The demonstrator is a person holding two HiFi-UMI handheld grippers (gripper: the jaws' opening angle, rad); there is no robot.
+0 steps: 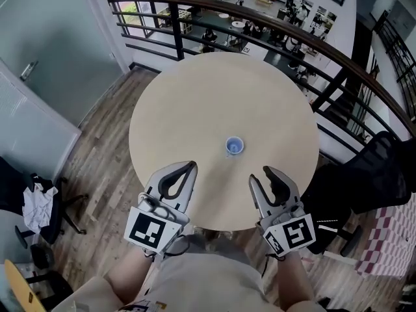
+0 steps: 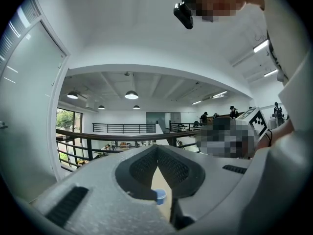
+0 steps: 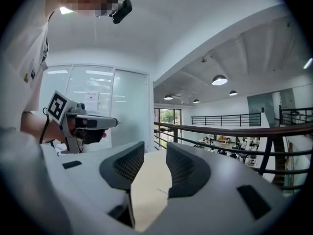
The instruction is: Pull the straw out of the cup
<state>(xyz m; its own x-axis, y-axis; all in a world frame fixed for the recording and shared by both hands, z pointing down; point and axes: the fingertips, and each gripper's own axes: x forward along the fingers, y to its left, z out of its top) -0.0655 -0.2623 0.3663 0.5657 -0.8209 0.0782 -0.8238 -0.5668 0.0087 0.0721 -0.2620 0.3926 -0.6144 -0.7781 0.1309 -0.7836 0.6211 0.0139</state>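
Nearest to us, over the near edge of the round table (image 1: 195, 103), we hold both tools about level, pointing away from us. Our left gripper (image 1: 189, 166) has its jaws together at the tips with nothing caught in them; through the loop behind the tips its own view shows only tabletop and the cup. Our right gripper (image 1: 260, 175) has its jaws standing apart, with nothing but bare tabletop between them. Further out, near the middle of the table and somewhat nearer the right gripper, stands the small blue cup (image 1: 234, 146), upright and well apart from both tools. We cannot make out a straw in it from any view; it is too small to tell. We judge the step in hand to be the approach. To do it well we would bring the right gripper in above the rim, set its open jaws either side of the straw once we see it, close on the straw alone, and lift straight up. The cup looks light, so the left gripper may have to steady it. Beyond the table runs the dark railing (image 1: 273, 18).
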